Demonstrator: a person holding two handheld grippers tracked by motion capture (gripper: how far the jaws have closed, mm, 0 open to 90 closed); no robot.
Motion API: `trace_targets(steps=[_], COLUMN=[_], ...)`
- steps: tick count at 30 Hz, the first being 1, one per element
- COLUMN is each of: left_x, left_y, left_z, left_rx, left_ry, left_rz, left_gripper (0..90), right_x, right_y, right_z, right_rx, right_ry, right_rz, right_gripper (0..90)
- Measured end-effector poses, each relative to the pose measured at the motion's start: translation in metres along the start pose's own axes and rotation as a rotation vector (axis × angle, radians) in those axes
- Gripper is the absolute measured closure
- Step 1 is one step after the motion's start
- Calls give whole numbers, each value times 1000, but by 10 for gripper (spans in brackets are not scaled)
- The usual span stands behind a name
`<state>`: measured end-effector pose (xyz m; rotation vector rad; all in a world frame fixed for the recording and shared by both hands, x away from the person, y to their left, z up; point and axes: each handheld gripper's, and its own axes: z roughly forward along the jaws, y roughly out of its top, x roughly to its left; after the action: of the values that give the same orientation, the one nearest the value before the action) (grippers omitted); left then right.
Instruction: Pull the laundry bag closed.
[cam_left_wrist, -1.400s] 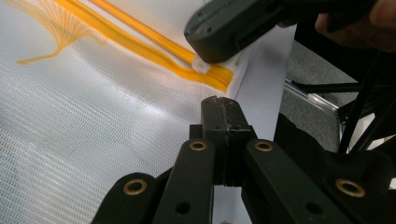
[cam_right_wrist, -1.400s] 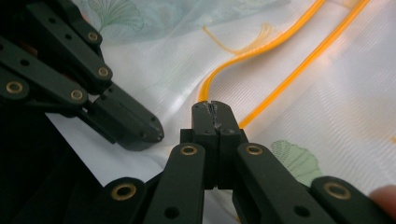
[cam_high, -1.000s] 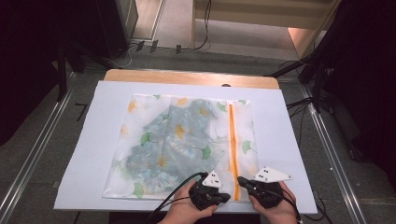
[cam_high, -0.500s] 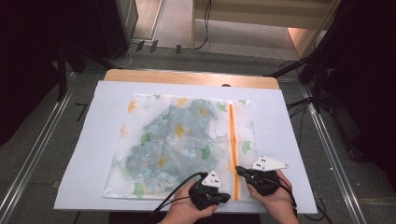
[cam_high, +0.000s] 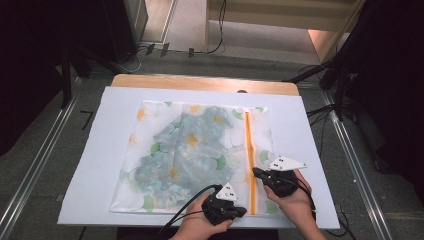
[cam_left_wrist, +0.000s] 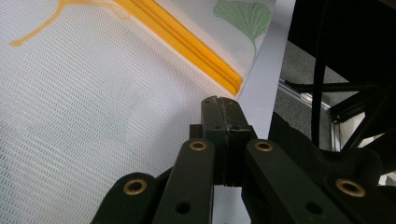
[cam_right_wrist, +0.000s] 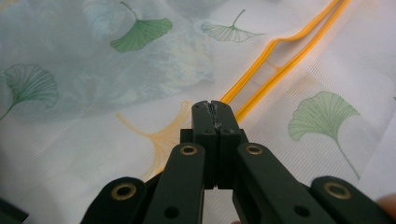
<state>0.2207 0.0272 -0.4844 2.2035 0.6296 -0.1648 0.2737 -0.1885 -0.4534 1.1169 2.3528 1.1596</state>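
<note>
White paper covers the tabletop (cam_high: 320, 150), where we should pin the mesh laundry bag (cam_high: 150, 195) with the left gripper (cam_high: 243, 211), both grippers' jaws pressed together and empty, while the right gripper (cam_high: 255, 172) seeks the orange zipper (cam_high: 249, 150).

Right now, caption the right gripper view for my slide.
Shut right gripper poised at the orange zipper of a leaf-print mesh laundry bag.

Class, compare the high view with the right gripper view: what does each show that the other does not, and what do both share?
High view alone: the whole white sheet on the wooden table, both hands, the left tongs and the grey floor around. Right gripper view alone: close detail, the fine veins of a green ginkgo leaf print and the zipper parted into two orange lines. Both share: the mesh laundry bag, its orange zipper and the right tongs, shut.
</note>
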Motion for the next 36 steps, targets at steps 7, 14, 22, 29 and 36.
trace_targets(steps=[7,14,22,29,36], left_x=[0,0,0,0,0], left_y=[0,0,0,0,0], left_z=[0,0,0,0,0], left_rx=[3,2,0,1,3], left_ry=[2,3,0,-2,3], left_rz=[-1,0,-3,-2,2], left_gripper=[900,900,900,900,900], right_x=[-9,-18,-26,-37,-46], right_y=[10,19,27,37,50], right_z=[15,27,35,45,57], right_rx=[13,11,14,23,32], right_ry=[-5,-18,-34,-50,-74], right_rz=[-1,9,5,20,25], right_gripper=[900,900,900,900,900])
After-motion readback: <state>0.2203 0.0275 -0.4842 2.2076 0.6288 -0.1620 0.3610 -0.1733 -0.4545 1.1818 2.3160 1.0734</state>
